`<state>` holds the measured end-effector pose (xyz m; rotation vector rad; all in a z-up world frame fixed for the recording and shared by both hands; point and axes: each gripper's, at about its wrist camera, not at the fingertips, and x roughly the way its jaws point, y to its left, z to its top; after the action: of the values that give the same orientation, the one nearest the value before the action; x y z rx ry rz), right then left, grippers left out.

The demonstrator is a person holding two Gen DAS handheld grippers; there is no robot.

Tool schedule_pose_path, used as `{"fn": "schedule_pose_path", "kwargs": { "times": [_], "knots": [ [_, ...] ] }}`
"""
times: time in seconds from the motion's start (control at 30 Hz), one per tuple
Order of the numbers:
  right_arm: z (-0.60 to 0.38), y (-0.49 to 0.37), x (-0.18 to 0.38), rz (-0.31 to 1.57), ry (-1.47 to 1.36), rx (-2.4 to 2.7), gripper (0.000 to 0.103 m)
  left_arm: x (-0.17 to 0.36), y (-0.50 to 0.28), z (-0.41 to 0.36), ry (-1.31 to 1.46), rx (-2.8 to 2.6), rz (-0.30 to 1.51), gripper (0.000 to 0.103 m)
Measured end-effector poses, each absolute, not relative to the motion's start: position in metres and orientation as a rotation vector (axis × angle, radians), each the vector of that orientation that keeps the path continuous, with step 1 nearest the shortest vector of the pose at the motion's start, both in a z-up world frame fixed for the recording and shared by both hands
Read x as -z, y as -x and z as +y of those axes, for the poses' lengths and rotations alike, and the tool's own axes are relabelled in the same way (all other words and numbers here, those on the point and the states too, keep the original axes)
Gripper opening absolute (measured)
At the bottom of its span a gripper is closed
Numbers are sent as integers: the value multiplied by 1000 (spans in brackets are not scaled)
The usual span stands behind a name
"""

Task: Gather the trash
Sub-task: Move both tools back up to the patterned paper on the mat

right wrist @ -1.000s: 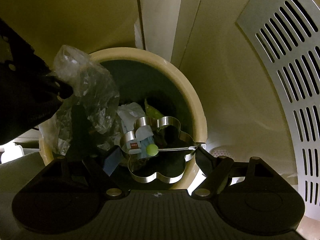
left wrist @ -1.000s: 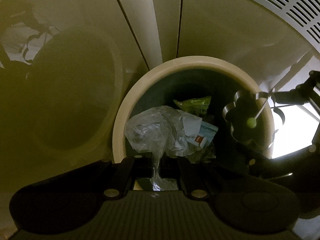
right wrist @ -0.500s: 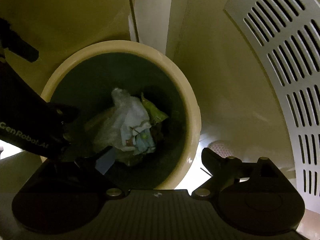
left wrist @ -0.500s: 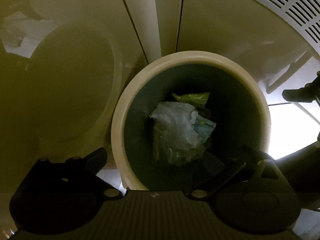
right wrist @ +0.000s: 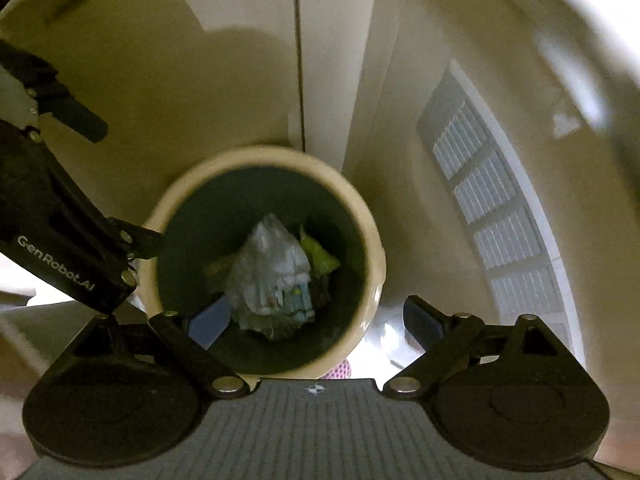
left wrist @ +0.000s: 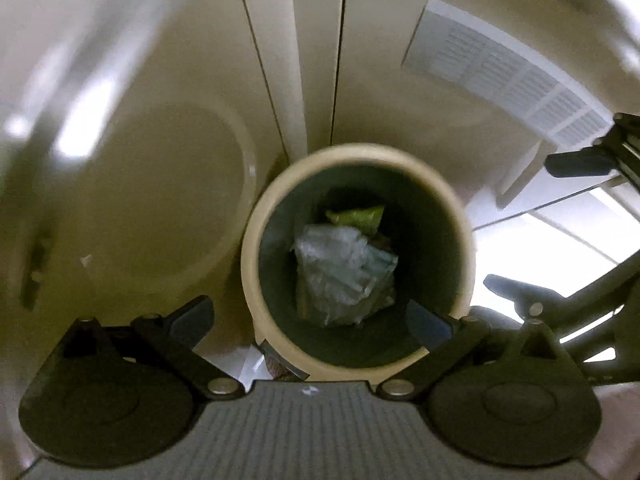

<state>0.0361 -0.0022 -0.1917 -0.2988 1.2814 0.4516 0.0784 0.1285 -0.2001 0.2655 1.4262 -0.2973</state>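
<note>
Cream cabinet doors, louvred vent, bin holding crumpled plastic, both jaws spread, empty.

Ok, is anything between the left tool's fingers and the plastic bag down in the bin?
Nothing. In the left wrist view the left tool is open above the bin, with only empty space down to the plastic bag.

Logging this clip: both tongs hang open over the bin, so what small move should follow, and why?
Probably swing away to seek more trash: the left tongs and right tongs are open and empty, and the crumpled clear plastic bag already lies inside the round cream bin.
</note>
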Motion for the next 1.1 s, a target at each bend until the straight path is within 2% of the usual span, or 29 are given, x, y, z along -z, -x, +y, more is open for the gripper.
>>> {"fn": "schedule_pose_path", "kwargs": {
  "times": [0.27,0.5,0.63,0.73,0.9,1.1],
  "knots": [
    [-10,-26,109,1021,289,-455,94,111,-77,132,-231,386,1215,102],
    [-34,-37,47,839,156,-454,95,45,-92,139,-125,433,1064,103],
    [-50,-64,20,728,103,-382,99,16,-117,145,-52,373,973,103],
    [-70,-107,21,662,69,-269,100,2,-136,145,-59,323,923,103],
    [-124,-181,20,686,-132,-74,100,-12,-149,133,-93,295,885,103],
    [-158,-274,54,703,-100,107,100,-2,-157,123,-93,305,892,103]
  ]
}}
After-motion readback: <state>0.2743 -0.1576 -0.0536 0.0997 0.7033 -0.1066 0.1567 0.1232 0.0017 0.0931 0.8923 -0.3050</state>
